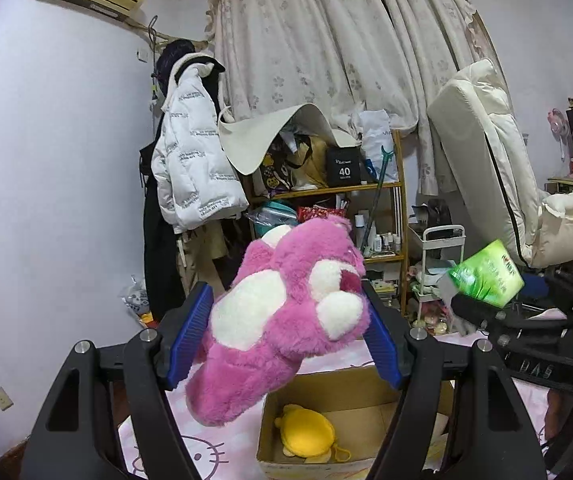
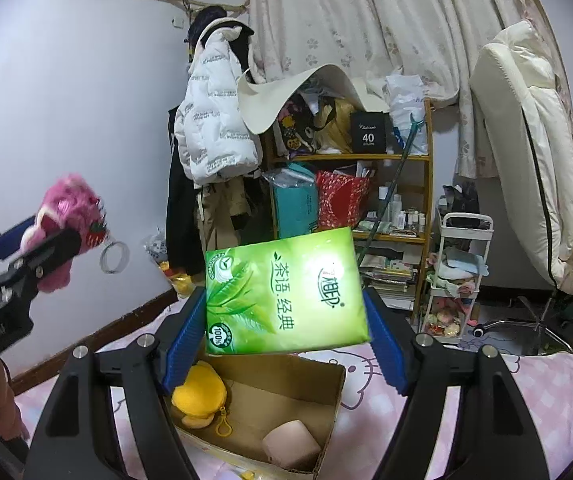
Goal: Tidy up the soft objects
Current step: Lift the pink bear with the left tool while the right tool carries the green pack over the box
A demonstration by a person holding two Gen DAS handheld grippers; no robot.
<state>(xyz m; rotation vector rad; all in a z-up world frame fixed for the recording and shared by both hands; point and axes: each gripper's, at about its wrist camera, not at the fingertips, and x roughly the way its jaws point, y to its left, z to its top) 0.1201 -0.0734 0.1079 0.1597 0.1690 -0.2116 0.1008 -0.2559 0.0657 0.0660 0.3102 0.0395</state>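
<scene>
Jaws clenched both sides — left gripper [image 1: 286, 336] on fuzzy pink plush bear [image 1: 282, 316], right gripper [image 2: 286, 340] on green tissue pack [image 2: 284, 292] — carry step, next lower into open cardboard box [image 2: 326, 404].

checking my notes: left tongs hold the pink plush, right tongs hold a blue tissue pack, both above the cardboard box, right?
Only the colour is off: the tissue pack in the right tongs is green, as the right wrist view shows. The left tongs do hold the pink plush above the cardboard box.
</scene>
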